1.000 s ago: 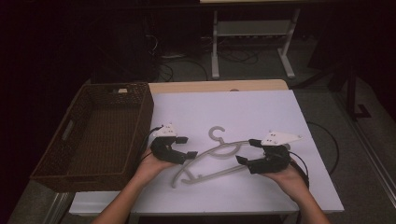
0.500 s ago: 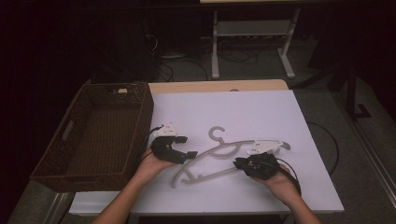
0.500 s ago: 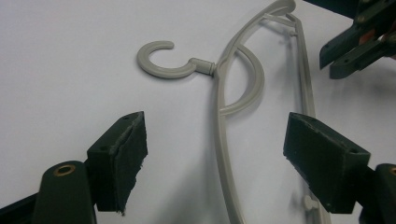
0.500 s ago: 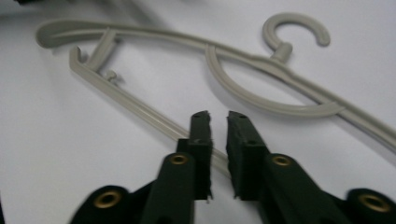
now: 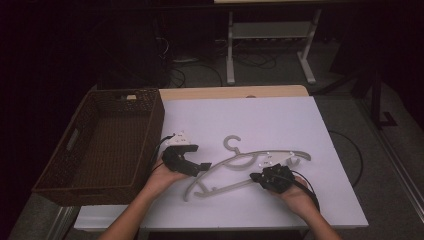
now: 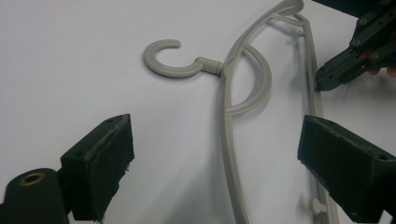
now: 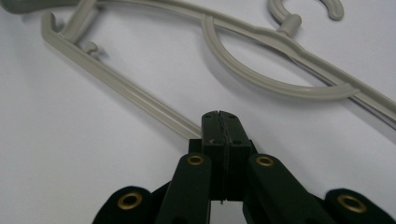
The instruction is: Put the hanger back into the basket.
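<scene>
high view: grey hanger [image 5: 250, 167] flat on white desk [image 5: 260, 120], basket [image 5: 107, 145] at left. right gripper [image 5: 260, 178] has rolled over since a second ago and moved onto the lower bar. left gripper view: left gripper [image 6: 219, 163] spread wide over hanger [image 6: 243, 88]. right gripper view: right gripper [image 7: 219, 122] pressed together on the bar of hanger [image 7: 261, 60]; likely pickup starting.

No text, label or number can be read anywhere. The hanger [image 5: 250, 167] bears no legible marking.
</scene>
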{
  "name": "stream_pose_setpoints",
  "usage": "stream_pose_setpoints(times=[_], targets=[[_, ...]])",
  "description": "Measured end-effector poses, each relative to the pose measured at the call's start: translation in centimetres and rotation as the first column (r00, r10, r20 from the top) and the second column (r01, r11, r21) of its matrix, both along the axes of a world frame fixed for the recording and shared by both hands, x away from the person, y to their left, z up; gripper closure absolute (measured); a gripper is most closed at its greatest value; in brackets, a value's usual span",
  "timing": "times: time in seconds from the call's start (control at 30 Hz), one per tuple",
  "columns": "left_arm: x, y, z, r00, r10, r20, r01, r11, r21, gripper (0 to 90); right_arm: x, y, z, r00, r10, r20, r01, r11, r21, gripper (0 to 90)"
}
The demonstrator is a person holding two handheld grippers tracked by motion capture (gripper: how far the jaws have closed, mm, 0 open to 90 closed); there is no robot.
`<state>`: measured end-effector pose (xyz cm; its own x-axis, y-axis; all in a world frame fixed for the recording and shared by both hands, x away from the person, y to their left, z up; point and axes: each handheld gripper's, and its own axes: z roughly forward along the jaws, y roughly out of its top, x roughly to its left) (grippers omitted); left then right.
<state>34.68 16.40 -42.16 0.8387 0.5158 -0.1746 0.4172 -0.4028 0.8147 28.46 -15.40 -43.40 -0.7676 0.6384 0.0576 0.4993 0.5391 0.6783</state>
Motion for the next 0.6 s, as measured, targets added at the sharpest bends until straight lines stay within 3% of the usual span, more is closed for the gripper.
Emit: stream_pose_setpoints(times=[0.23,0.6], targets=[[0.06,-0.02,-0.01,0.9999,0.011,0.006,-0.011,0.9999,0.004,2.2,0.09,0.24,-0.38,0.9999,0.010,0.001,-0.010,1.000,-0.029,89.5],[0.23,-0.30,0.32,0.9999,0.010,0.011,-0.011,0.9999,0.013,2.2,-0.03,0.45,-0.65,1.0000,0.002,-0.008,-0.003,0.999,-0.052,89.7]])
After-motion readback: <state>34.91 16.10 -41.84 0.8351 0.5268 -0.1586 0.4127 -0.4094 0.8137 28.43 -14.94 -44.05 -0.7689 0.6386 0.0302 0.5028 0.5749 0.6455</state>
